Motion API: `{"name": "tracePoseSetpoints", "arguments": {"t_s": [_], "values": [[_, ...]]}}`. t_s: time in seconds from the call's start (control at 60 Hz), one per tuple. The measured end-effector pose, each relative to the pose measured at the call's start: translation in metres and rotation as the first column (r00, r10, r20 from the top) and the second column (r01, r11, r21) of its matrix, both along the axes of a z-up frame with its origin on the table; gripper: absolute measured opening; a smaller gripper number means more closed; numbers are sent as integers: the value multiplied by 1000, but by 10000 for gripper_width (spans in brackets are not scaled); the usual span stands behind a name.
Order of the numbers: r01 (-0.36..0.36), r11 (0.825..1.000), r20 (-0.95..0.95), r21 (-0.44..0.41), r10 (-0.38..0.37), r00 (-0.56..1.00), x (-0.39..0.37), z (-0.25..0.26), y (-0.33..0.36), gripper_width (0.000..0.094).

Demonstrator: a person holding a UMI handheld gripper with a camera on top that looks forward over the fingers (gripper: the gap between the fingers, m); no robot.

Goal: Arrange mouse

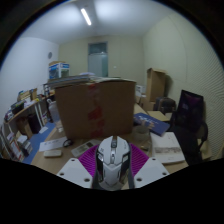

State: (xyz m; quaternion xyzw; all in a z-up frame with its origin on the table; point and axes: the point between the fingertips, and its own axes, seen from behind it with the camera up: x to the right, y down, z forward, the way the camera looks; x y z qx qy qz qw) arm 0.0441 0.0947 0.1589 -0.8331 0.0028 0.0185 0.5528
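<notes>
Jaws closed on mouse, my gripper pinching its sides to carry it level above desk, cardboard box beyond.

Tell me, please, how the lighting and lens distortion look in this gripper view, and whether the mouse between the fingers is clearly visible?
Gripper view: dim overall, lit mainly by a ceiling tube light that glares white; strong fisheye bending curves the walls and the cardboard box. The white mouse stands out brightly between the fingers of the gripper, whose pads press its sides; desk clutter around it is murky and hard to identify.
</notes>
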Motion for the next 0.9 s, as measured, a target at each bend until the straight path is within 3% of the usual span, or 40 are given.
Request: {"name": "tracePoseSetpoints", "arguments": {"t_s": [0.067,0.183,0.367,0.383,0.433,0.517,0.533,0.567,0.667,0.9], "values": [[-46,999,11,-27,46,999,-29,-13,3,404],[-105,982,-23,-156,103,994,-77,-92,-13,404],[-91,950,12,-298,99,995,-82,-175,-45,420],[-91,961,10,-263,97,995,-83,-172,-42,416],[-100,960,16,-260,107,994,-83,-174,-43,423],[-108,955,10,-276,115,993,-83,-173,-41,531],[-110,954,8,-280,117,993,-84,-173,-41,601],[-115,949,2,-295,120,993,-84,-173,-41,594],[-162,930,-74,-329,146,987,-92,-164,-54,861],[-236,933,-234,-272,174,957,-88,-73,-139,835]]}}
